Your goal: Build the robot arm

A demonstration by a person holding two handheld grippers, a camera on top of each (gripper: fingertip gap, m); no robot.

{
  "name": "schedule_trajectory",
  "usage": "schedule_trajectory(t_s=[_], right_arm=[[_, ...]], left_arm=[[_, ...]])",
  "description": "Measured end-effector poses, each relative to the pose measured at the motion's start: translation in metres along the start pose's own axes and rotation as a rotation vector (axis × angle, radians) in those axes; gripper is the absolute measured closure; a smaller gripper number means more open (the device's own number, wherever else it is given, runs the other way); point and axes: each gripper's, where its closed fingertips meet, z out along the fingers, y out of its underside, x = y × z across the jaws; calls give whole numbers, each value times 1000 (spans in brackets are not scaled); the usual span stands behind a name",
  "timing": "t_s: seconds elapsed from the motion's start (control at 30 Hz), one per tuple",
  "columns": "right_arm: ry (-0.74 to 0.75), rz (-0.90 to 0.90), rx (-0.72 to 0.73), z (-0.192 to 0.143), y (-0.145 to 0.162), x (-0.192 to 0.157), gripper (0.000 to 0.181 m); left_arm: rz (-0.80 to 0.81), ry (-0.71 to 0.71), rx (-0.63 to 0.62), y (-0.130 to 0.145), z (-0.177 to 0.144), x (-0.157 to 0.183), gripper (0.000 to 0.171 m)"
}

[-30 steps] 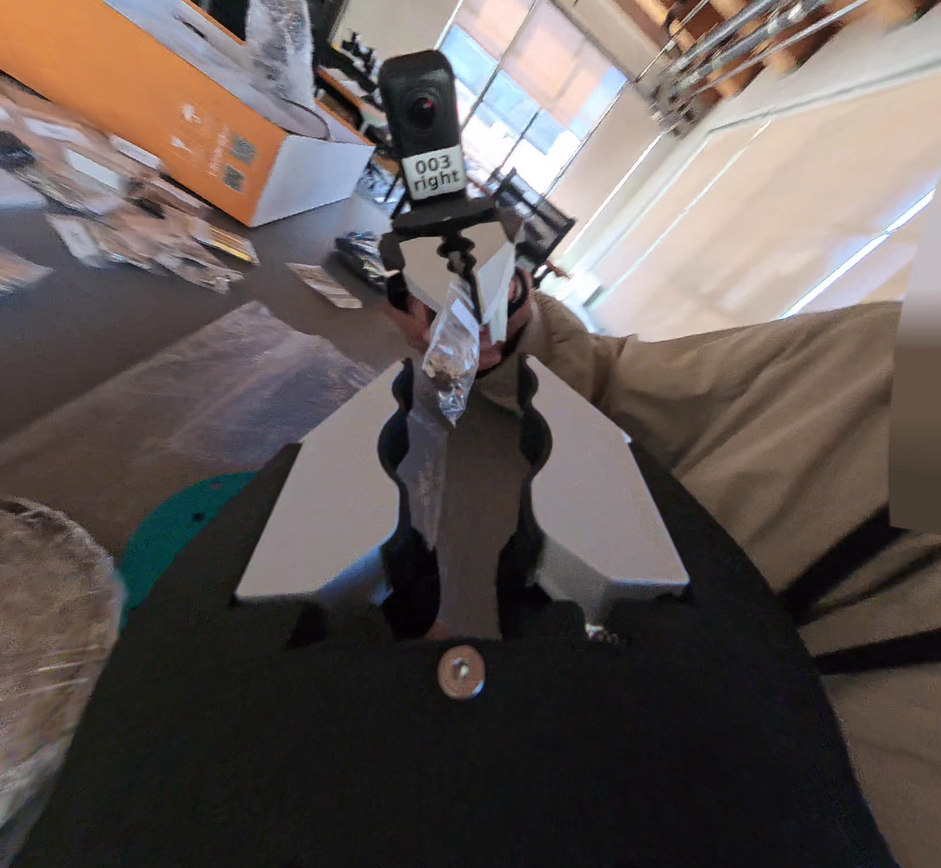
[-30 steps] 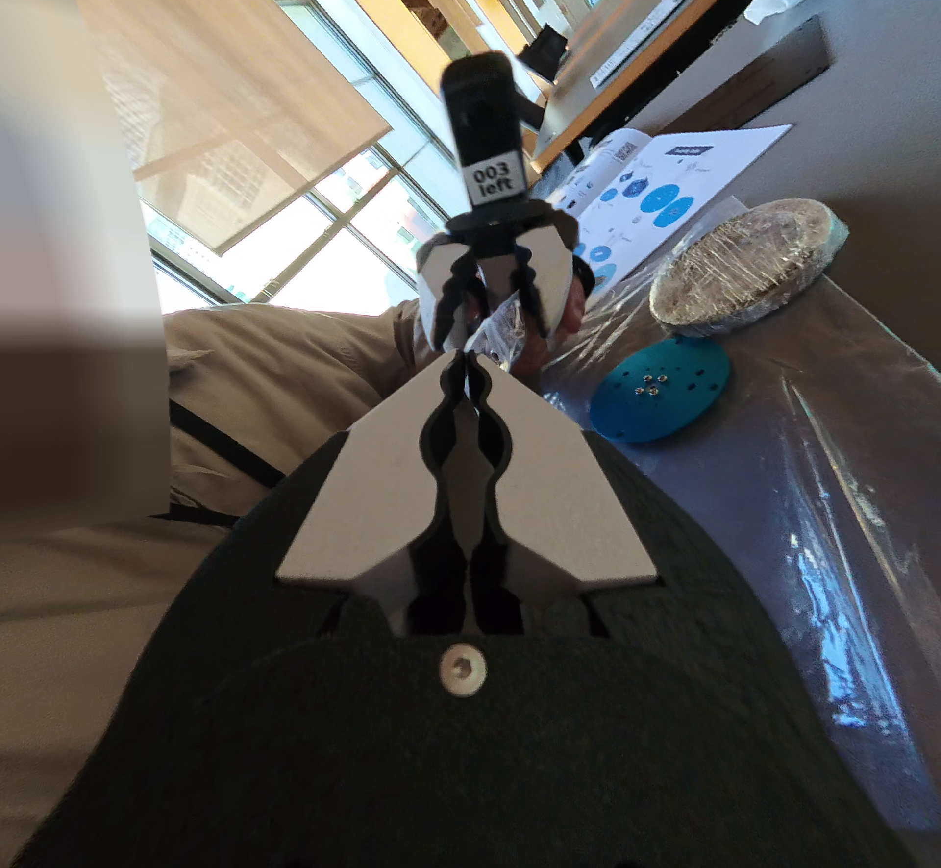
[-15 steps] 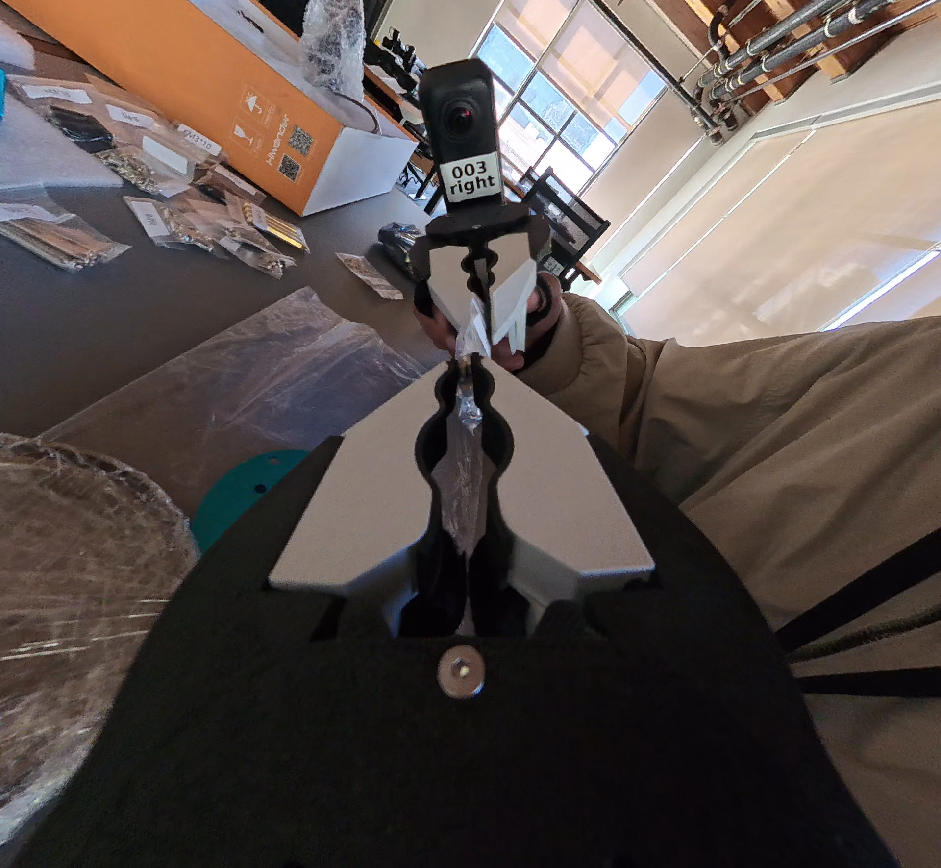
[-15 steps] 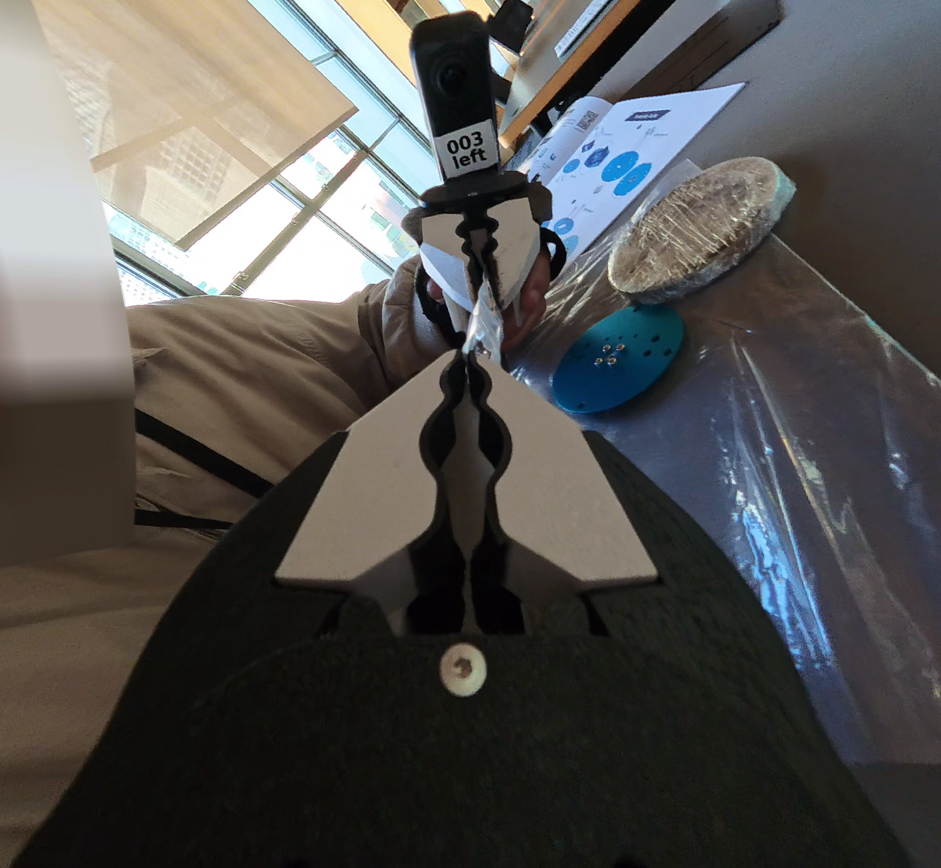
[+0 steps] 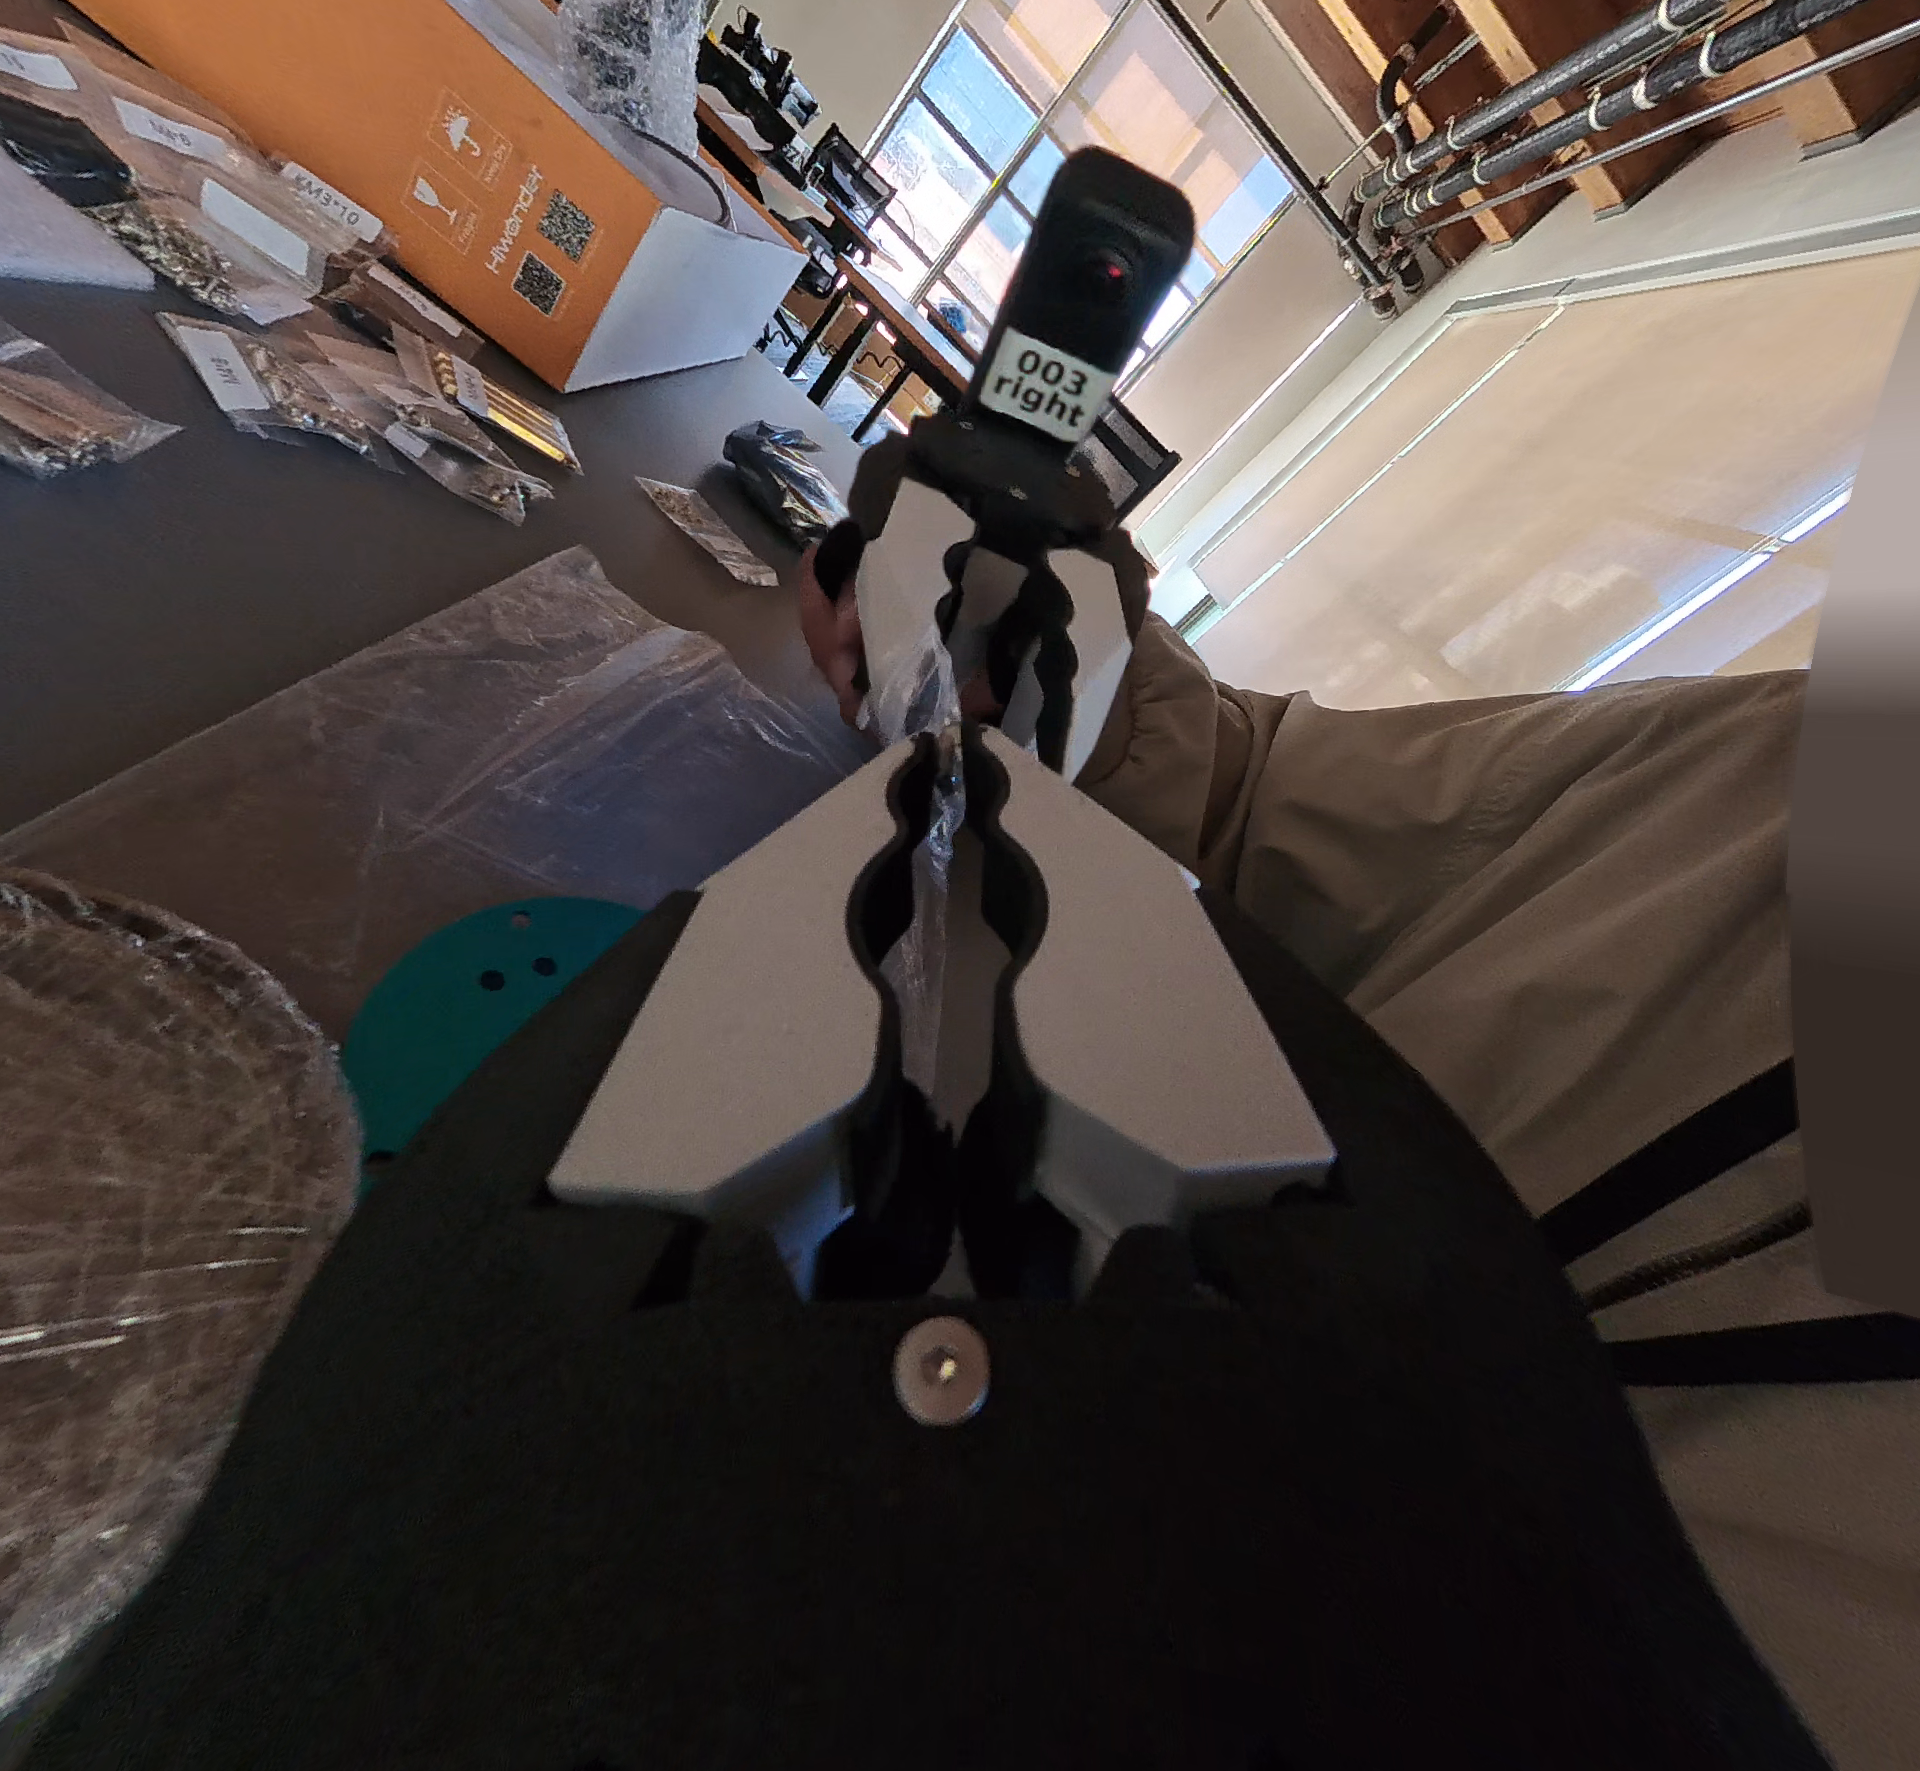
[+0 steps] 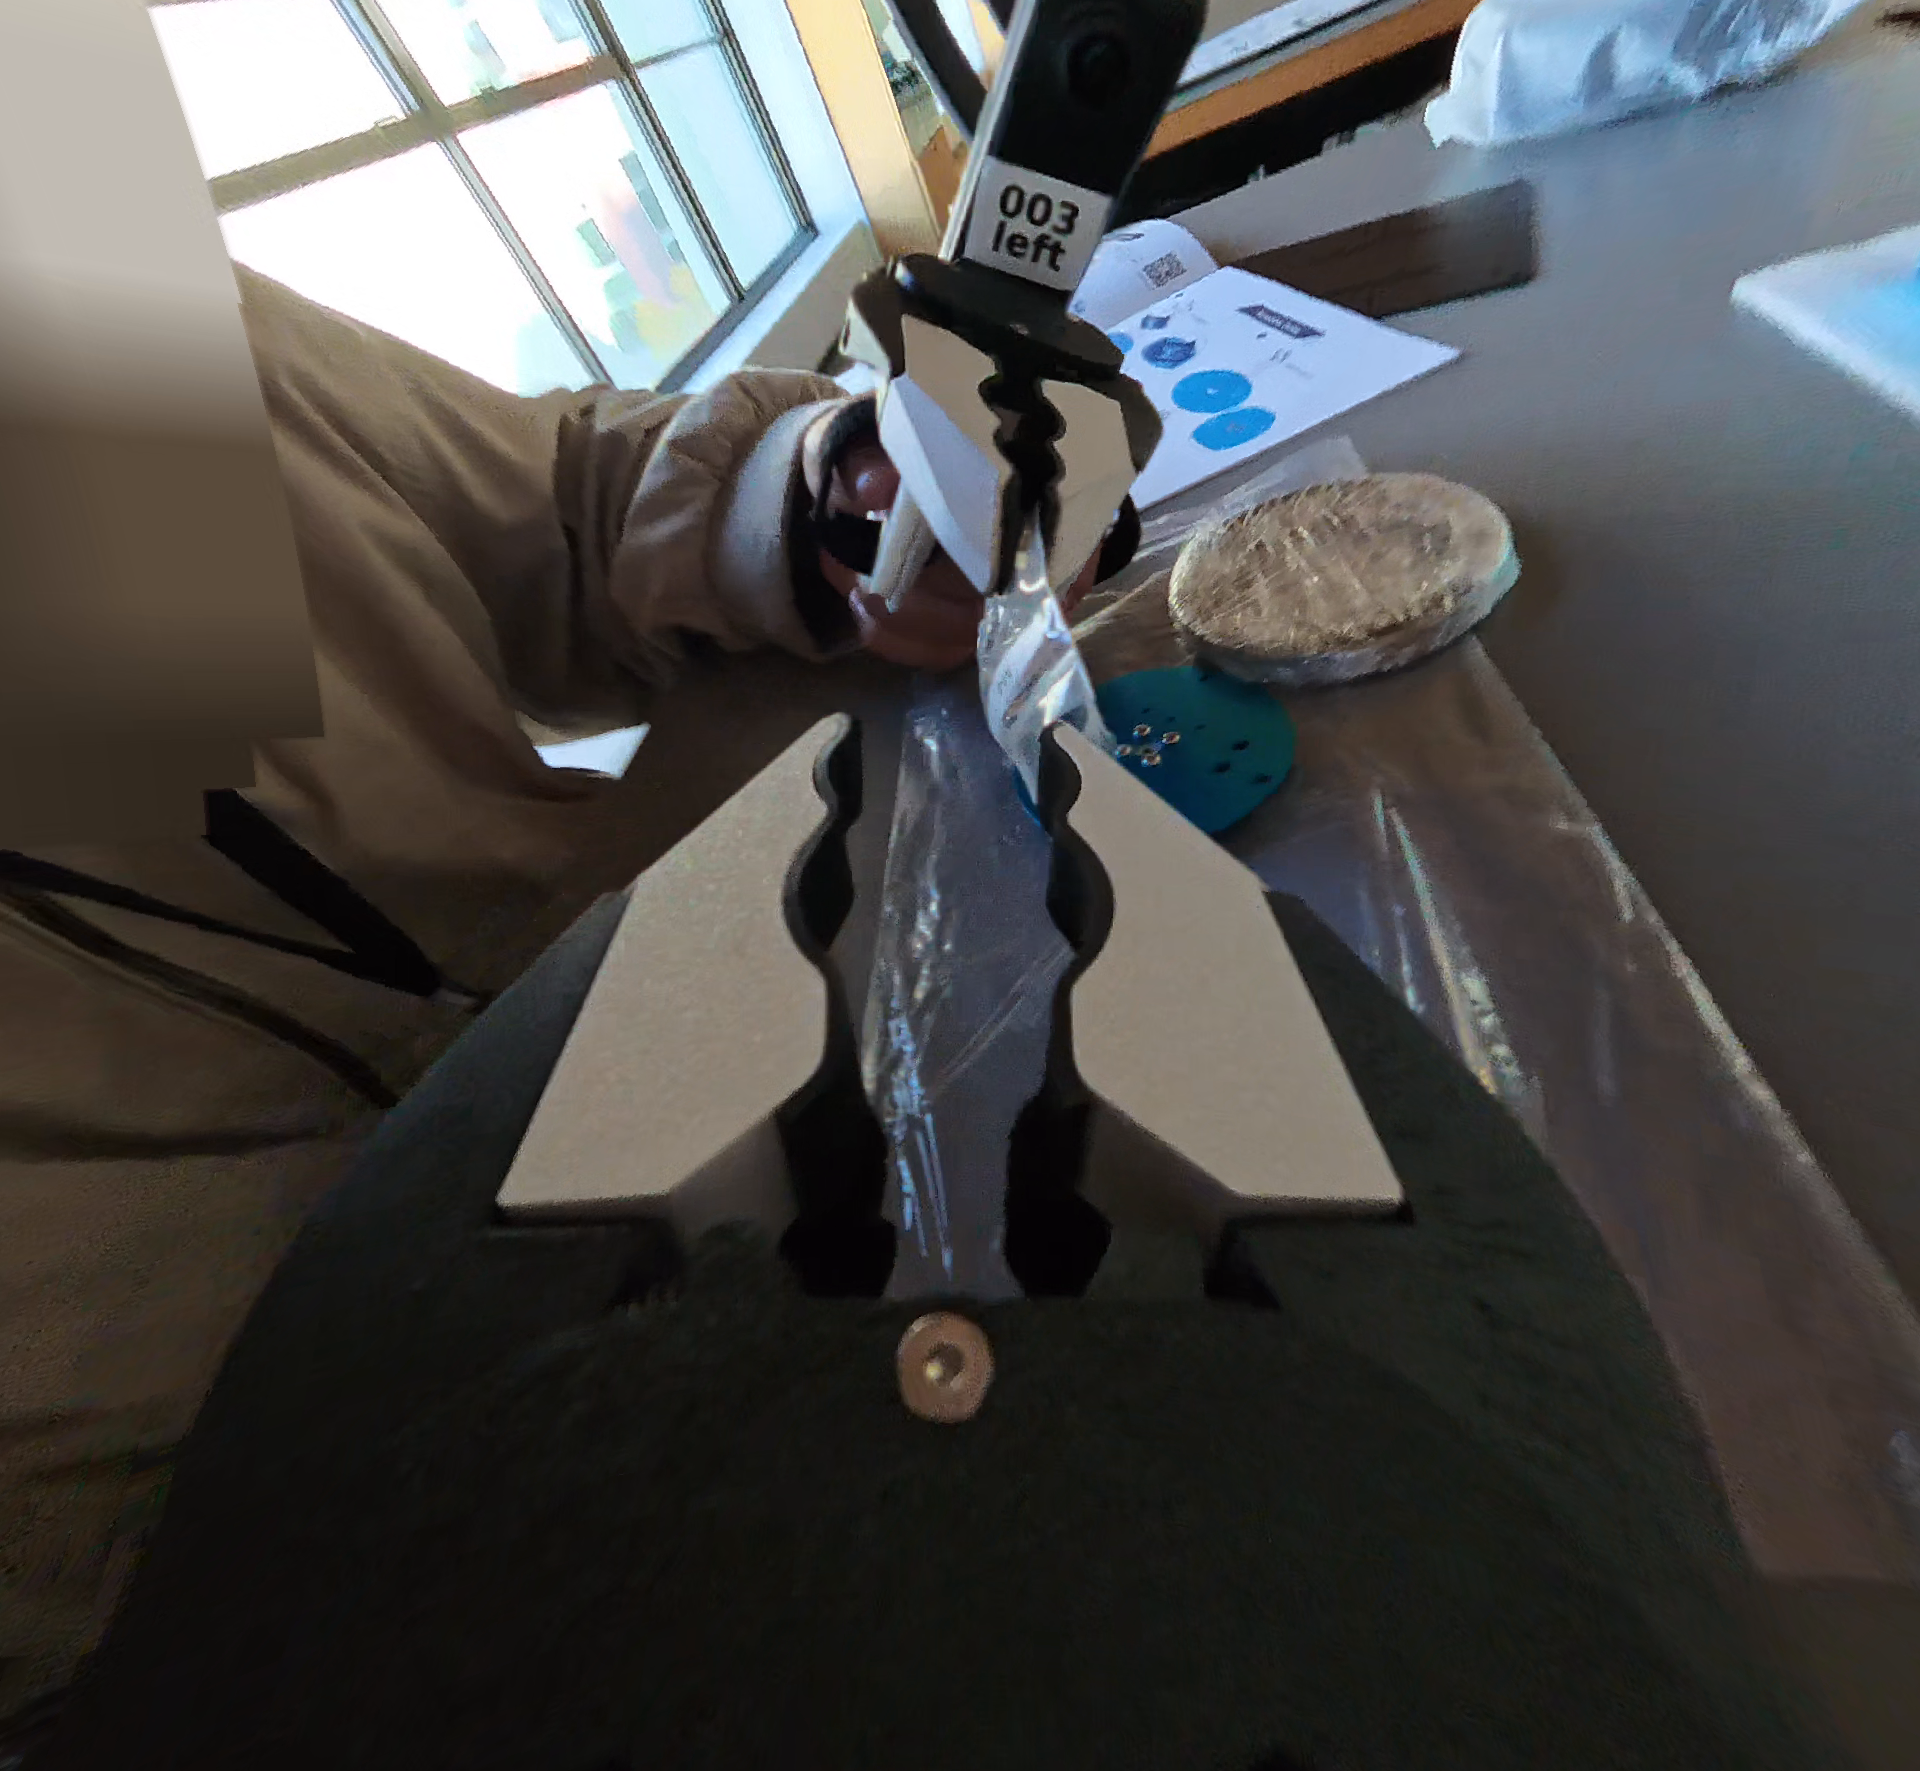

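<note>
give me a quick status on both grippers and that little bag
Left gripper shut on the small clear bag. Right gripper open, one finger touching the bag. Blue disc on plastic sheet below. Nothing in the way.

A workshop: labelled hardware bags (image 5: 260, 371), orange carton (image 5: 343, 121), worktables (exposed ceiling pipes (image 5: 1621, 69)).

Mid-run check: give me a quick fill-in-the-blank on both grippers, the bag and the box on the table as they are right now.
1. The left gripper is ____ on the clear bag.
2. The jaws of the right gripper stand ____, with one tip beside the bag.
3. The long box on the table is ____ on its side.

Missing words: shut; open; orange
</note>
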Motion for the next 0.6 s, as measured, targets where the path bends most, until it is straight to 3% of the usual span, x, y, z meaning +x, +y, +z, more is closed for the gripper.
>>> schedule_trajectory(t_s=[0.17,0.47,0.6], right_arm=[[34,-124,26,2,-3,-1,145],[84,-58,-66,6,10,8,147],[153,-36,-134,3,17,17,172]], left_arm=[[4,-35,-7,0,-1,-5,167],[28,-111,-69,10,11,-16,167],[67,-124,-107,16,18,-15,166]])
